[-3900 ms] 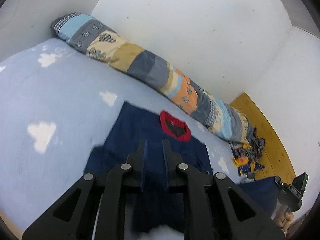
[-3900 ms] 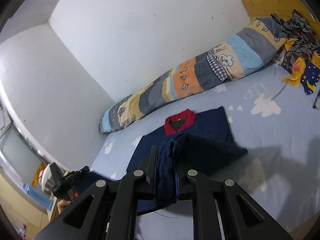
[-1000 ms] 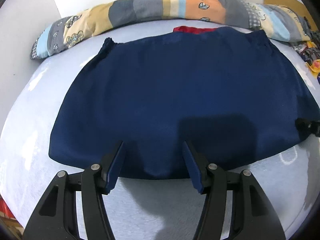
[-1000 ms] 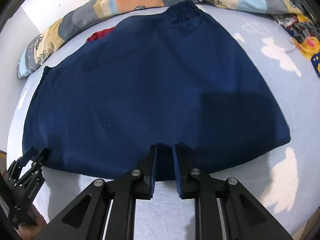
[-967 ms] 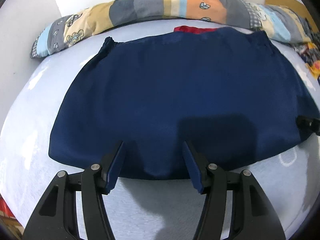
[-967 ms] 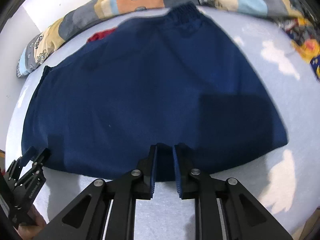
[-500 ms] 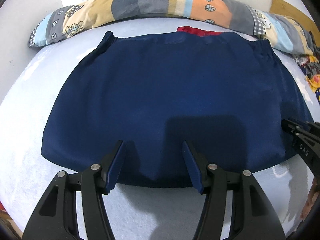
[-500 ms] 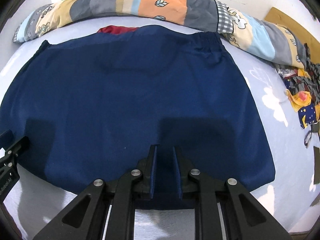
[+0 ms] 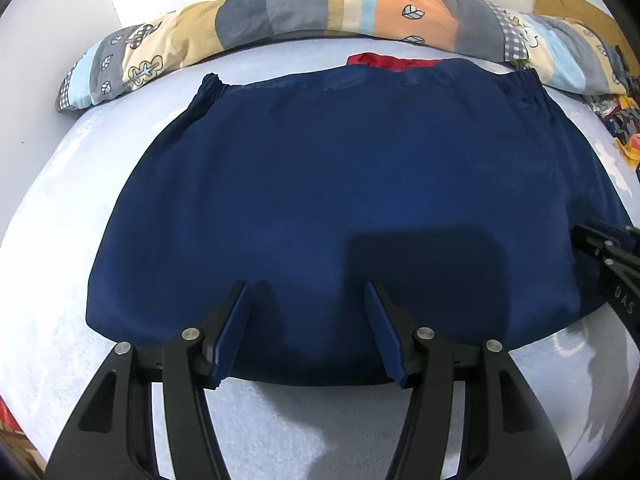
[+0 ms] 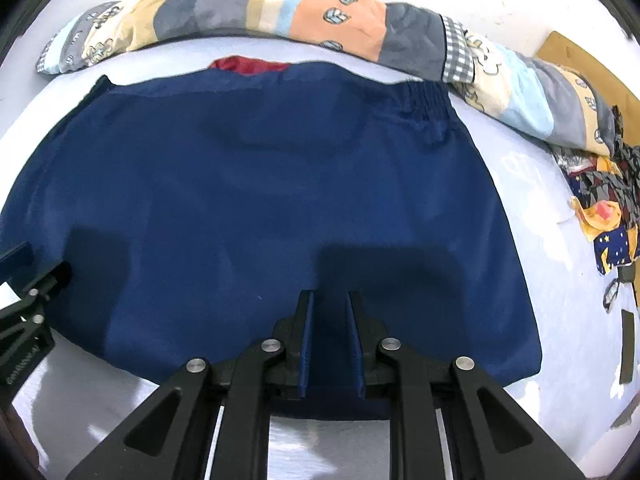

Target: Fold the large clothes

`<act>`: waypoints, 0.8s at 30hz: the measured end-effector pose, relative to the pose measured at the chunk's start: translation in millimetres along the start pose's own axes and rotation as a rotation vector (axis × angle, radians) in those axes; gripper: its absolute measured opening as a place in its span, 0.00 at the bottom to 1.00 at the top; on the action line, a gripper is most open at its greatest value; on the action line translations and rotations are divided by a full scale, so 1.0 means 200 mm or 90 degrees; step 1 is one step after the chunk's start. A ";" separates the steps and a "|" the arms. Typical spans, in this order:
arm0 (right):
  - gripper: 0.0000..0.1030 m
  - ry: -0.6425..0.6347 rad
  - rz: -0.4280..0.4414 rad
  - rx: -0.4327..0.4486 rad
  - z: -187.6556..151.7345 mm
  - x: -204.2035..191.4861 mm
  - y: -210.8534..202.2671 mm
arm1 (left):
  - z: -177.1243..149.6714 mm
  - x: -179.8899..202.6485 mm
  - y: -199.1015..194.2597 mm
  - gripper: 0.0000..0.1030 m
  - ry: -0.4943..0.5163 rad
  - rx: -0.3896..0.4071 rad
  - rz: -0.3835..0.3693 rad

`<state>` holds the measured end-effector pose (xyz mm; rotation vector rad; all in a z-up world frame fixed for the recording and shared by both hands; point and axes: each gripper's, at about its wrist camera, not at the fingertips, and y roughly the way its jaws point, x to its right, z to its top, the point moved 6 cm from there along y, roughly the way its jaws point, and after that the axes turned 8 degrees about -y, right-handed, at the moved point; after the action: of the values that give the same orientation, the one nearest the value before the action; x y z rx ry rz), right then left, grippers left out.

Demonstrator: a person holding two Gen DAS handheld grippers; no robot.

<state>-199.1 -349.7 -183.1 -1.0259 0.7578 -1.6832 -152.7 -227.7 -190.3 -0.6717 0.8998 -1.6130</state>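
Your navy garment [image 9: 340, 184] lies spread flat on the pale blue bed [image 9: 60, 248], its gathered edge far, by the patchwork quilt roll [image 9: 320, 12] — a red piece [image 9: 384, 60] peeks out behind, mostly hidden. Left gripper [image 9: 308, 300] hovers with jaws apart over the near hem. Right gripper [image 10: 330, 308] — jaws narrow; you can't tell if cloth is pinched.

Both cams are wrist fisheyes, tilted down over the near edge of a pale blue bed sheet [image 9: 72, 208], close to it. Left cam sits further left; right gripper [image 9: 592, 240] shows at its mid-right edge. Right cam sits further right; left gripper [image 10: 28, 280] shows at its lower left. Both share the flat navy blue garment [image 9: 352, 184] mid-frame and the patchwork rolled quilt [image 10: 336, 20] across the top.
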 end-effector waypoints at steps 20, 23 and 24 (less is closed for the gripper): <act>0.18 -0.025 0.009 0.050 0.07 -0.09 -0.07 | 0.00 0.00 -0.01 0.56 0.007 0.002 0.001; 0.18 -0.029 0.011 0.055 0.07 -0.10 -0.07 | 0.00 0.00 0.00 0.56 0.009 0.003 0.002; 0.18 -0.031 0.011 0.056 0.07 -0.10 -0.07 | 0.00 0.00 0.00 0.56 0.010 0.003 0.002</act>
<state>-189.0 -325.4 -170.0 -0.9927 0.6542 -1.6558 -153.2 -227.9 -189.9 -0.6550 0.9080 -1.6192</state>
